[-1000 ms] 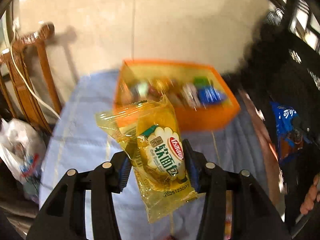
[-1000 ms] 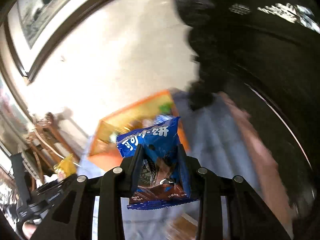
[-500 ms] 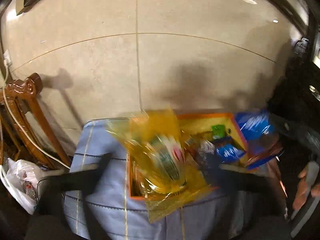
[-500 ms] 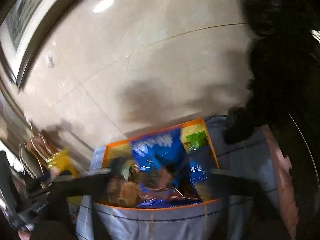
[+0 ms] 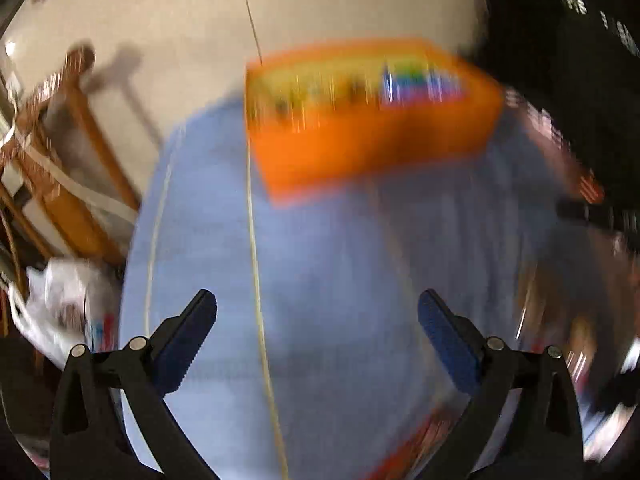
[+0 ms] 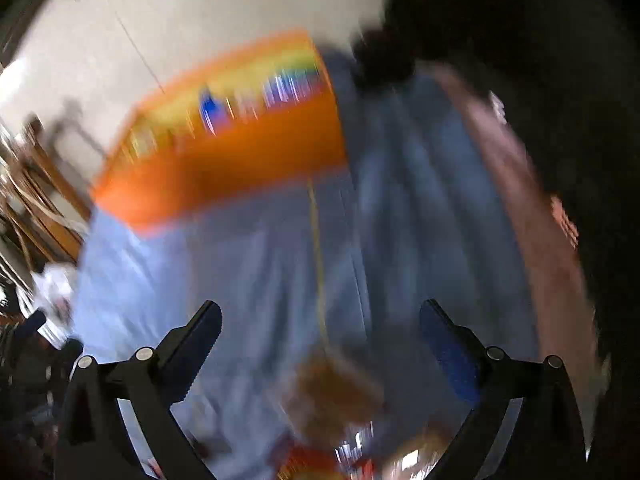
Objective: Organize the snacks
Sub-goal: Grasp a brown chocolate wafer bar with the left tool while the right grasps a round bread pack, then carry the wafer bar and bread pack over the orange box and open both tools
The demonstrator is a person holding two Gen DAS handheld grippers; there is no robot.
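An orange box holding several snack packets stands at the far end of the blue tablecloth; both views are blurred by motion. It also shows in the right wrist view. My left gripper is open and empty, well short of the box. My right gripper is open and empty above the cloth. A blurred brown snack and red and white packets lie on the cloth near the right gripper.
A wooden chair and a white plastic bag stand left of the table. A beige tiled wall is behind the box. Dark furniture is on the right. Red packets lie at the near edge.
Both grippers have let go of their packets, yellow and blue, over the orange box, opened, and pulled back toward the near side of the table.
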